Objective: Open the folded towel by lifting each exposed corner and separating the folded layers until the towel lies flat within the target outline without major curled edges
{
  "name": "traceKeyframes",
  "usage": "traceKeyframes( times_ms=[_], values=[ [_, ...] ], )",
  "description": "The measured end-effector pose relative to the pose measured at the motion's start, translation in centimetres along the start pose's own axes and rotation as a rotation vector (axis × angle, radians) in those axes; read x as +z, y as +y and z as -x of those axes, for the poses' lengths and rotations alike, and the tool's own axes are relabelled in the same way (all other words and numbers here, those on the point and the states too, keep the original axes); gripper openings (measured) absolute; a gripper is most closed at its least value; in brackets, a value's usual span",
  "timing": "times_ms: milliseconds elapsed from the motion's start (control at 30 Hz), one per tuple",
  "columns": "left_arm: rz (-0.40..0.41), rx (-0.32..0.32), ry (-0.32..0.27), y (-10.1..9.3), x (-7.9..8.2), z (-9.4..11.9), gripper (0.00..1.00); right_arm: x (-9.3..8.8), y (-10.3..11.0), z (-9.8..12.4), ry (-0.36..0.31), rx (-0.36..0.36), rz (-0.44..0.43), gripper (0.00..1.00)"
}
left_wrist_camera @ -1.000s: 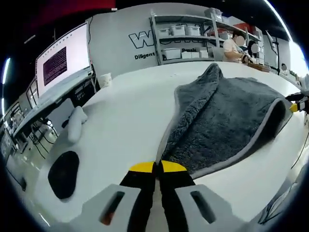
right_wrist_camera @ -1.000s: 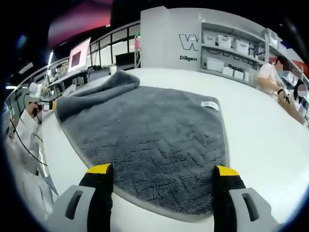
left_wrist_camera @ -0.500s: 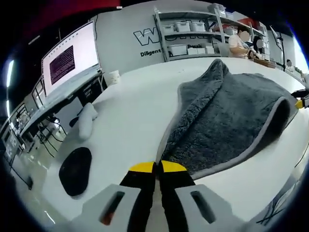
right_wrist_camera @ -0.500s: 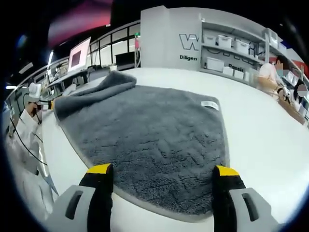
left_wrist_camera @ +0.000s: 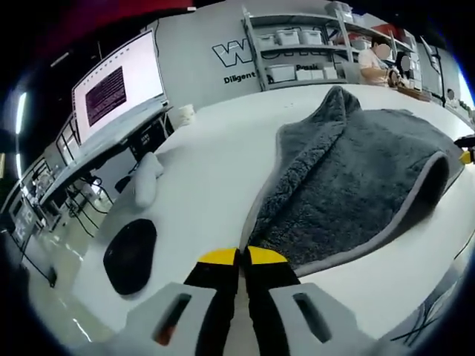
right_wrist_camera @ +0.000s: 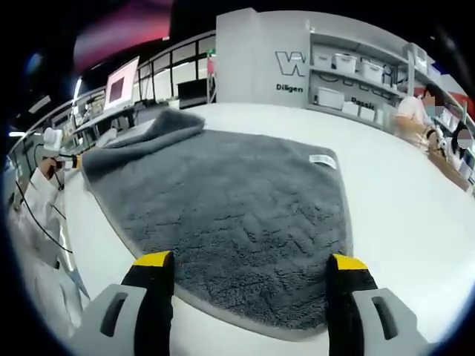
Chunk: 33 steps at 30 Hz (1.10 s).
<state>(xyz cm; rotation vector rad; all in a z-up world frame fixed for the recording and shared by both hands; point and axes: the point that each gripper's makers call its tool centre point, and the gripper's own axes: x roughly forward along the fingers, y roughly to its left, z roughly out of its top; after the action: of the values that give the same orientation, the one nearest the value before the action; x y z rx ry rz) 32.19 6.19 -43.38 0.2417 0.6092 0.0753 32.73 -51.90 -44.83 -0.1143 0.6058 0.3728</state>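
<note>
- The left gripper [left_wrist_camera: 241, 256] is pinching its jaws together on the towel's [left_wrist_camera: 349, 185] near corner, holding it just above the white table [left_wrist_camera: 200, 178].
- The right gripper [right_wrist_camera: 252, 261] is hanging with its jaws wide apart over the other near edge, gripping nothing.
- The towel [right_wrist_camera: 230, 193] is lying mostly flat, but one side is humping up in a fold.
- I think pulling the corner outward, low and slow, should flatten that hump.
- A small label [right_wrist_camera: 322, 160] is sitting near the far edge.

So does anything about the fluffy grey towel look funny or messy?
Yes. The grey towel isn't flat: its far left edge is humped up in a fold, pinched by the shut left gripper. The rest lies smooth on the white table.
</note>
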Motion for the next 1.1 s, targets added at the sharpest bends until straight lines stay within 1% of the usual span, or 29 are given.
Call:
traceKeyframes(
  times_ms=[300,633,800,1100],
  values=[
    [-0.020,0.046,0.018,1.0,-0.4,0.3,0.03,0.0,0.0,0.0,-0.003,-0.002,-0.002,0.83],
    [-0.017,0.058,0.021,1.4,-0.6,0.5,0.04,0.1,0.0,0.0,-0.003,-0.002,-0.002,0.83],
    [-0.029,0.080,0.036,1.9,-0.9,0.7,0.04,0.1,0.0,0.0,-0.005,-0.002,-0.002,0.83],
    [-0.022,0.103,0.043,2.6,-1.3,0.9,0.04,0.0,-0.1,-0.1,-0.006,-0.002,-0.002,0.83]
  ],
)
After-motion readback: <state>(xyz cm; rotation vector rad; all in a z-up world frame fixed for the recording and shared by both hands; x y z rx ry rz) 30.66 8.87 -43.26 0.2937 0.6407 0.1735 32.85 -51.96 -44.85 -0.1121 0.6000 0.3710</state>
